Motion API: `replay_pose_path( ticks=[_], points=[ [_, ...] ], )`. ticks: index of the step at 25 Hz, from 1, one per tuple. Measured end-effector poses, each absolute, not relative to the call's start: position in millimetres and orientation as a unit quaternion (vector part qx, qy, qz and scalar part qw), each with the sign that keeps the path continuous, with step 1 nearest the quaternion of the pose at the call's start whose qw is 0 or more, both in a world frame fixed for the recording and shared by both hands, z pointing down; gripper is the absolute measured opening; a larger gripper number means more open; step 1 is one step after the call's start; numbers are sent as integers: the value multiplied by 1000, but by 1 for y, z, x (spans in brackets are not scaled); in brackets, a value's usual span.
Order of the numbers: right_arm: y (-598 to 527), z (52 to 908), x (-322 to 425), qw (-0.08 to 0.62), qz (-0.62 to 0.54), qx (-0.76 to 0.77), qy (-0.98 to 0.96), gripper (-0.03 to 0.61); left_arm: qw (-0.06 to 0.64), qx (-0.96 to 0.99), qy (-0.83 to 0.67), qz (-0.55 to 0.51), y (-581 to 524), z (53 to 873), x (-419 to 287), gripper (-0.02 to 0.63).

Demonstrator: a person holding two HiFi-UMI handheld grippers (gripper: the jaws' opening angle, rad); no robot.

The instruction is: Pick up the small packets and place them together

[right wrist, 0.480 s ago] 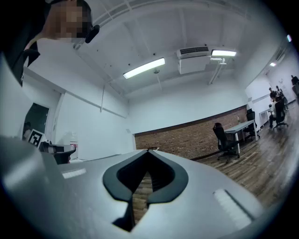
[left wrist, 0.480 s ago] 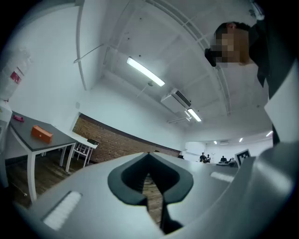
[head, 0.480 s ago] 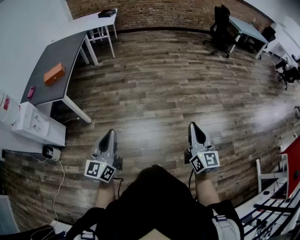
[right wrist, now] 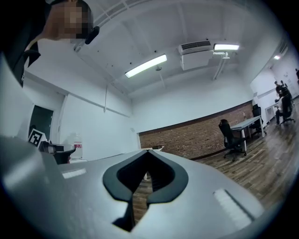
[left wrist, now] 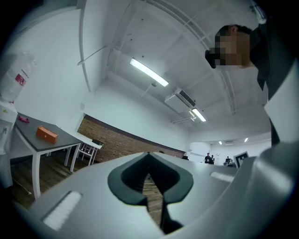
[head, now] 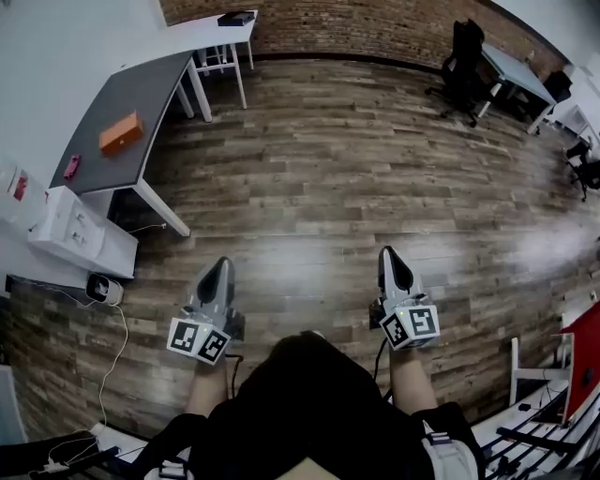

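Packets not clearly visible; nothing gripped.
Shut and empty: left tongs (head: 221,267) and right tongs (head: 388,255); orange item (head: 122,134), maybe a packet, lies on surface (head: 159,94) far ahead-left, nearer left tongs.

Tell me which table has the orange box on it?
The dark grey table on the left; the white table behind it carries a black item.

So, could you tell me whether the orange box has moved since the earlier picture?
No. The orange box lies at the same spot on the grey table, near its left edge; only the whole view has shifted.
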State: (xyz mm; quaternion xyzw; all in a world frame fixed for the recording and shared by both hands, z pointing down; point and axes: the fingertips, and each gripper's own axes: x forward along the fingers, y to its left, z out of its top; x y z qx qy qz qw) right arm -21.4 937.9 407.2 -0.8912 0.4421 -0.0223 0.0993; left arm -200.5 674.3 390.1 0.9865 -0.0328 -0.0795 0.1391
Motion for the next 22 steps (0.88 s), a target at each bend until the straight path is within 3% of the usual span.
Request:
replay_pose_path(
  ticks=[22],
  points=[
    [945, 417, 74, 156, -52, -873, 459, 2, 115, 986, -93, -74, 677, 396, -140, 0]
  ],
)
